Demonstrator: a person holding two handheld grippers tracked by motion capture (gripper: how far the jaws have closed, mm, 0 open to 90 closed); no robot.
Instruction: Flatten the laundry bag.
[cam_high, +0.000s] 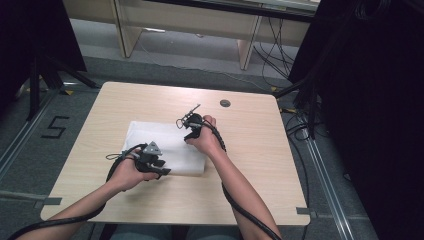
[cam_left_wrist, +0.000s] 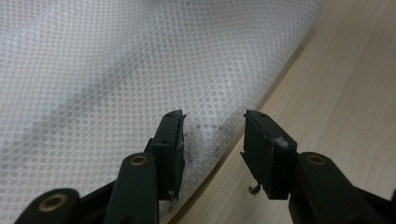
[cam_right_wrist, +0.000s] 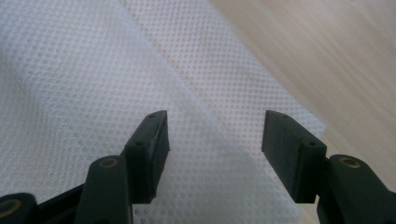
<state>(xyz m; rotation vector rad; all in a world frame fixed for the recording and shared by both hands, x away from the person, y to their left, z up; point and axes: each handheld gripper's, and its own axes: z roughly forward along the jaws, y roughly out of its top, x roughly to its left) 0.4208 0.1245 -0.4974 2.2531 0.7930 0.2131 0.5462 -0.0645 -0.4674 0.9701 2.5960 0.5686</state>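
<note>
A white dotted mesh cloth (cam_high: 165, 147) lies folded flat in the middle of the wooden table (cam_high: 250, 165). My left gripper (cam_high: 159, 167) hovers at the cloth's near edge, open, its jaws straddling the cloth (cam_left_wrist: 140, 84) border with one jaw over fabric and one over bare wood; gripper (cam_left_wrist: 214, 135). My right gripper (cam_high: 190, 131) is at the cloth's far right part, open just above the fabric (cam_right_wrist: 93, 84), where a fold ridge runs diagonally; gripper (cam_right_wrist: 215, 135). Nothing is held in either one.
A small dark round grommet (cam_high: 225, 103) sits in the tabletop behind the right hand. Bare wood surrounds the cloth on all sides. Cables trail from both grippers off the near edge. Black curtains and a stand's legs (cam_high: 45, 75) flank the table.
</note>
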